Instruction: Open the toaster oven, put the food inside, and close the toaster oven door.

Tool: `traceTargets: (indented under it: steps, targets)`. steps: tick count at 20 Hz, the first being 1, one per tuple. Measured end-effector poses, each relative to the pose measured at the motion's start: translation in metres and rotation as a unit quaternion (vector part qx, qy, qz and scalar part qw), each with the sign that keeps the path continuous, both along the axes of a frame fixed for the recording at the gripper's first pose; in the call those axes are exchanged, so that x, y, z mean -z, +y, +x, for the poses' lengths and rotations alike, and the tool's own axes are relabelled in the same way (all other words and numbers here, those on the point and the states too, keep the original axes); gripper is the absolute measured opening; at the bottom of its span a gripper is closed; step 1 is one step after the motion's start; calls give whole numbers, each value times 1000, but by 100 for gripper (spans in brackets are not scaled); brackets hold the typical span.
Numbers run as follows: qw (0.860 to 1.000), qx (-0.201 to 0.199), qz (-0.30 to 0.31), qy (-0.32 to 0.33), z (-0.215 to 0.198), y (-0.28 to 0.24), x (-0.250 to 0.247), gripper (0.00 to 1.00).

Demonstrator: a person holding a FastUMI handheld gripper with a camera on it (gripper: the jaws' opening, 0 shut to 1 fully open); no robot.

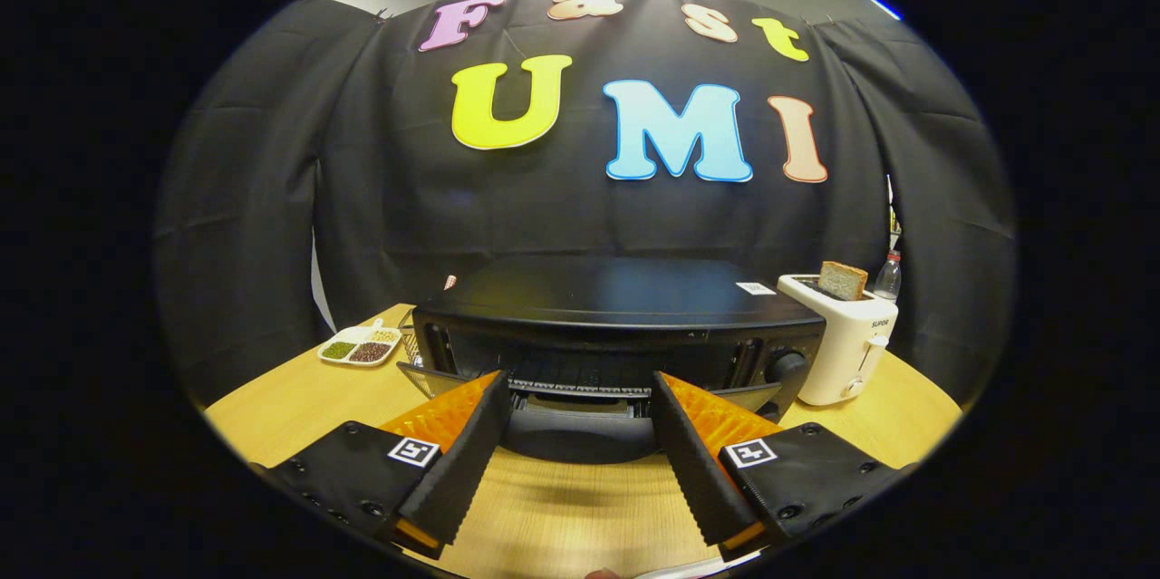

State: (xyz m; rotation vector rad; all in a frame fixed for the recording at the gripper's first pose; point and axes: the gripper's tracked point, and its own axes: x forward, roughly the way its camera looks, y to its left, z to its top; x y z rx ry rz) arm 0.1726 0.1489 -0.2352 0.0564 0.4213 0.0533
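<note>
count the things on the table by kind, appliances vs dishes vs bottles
Appliances: 2, the toaster oven and the white toaster
Dishes: 1, the divided dish
Bottles: 1, the bottle
Total: 4
The gripper is open, holding nothing.

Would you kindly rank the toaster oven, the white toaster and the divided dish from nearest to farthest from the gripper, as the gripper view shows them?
The gripper has its jaws open, holding nothing.
1. Toaster oven: just ahead of the jaws, door dropped open between them.
2. White toaster: beyond the right jaw, beside the oven, bread slice in it.
3. Divided dish: beyond the left jaw, at the table's far edge.
</note>
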Motion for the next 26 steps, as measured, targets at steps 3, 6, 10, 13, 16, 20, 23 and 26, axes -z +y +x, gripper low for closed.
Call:
traceTargets:
  steps: [3,6,10,13,16,20,23,26]
  targets:
    - [1000,-1,-4,5,-13,0,4,98]
    - [1000,-2,-4,12,-25,1,10,98]
    - [1000,-8,-11,24,-42,3,20,98]
    - [998,-15,-16,57,-59,6,38,98]
    - [996,-26,-15,87,-77,9,51,98]
    - [990,-14,15,137,-98,5,68,98]
    - [983,-21,40,177,-117,7,74,98]
    - [980,-31,60,187,-138,2,64,98]
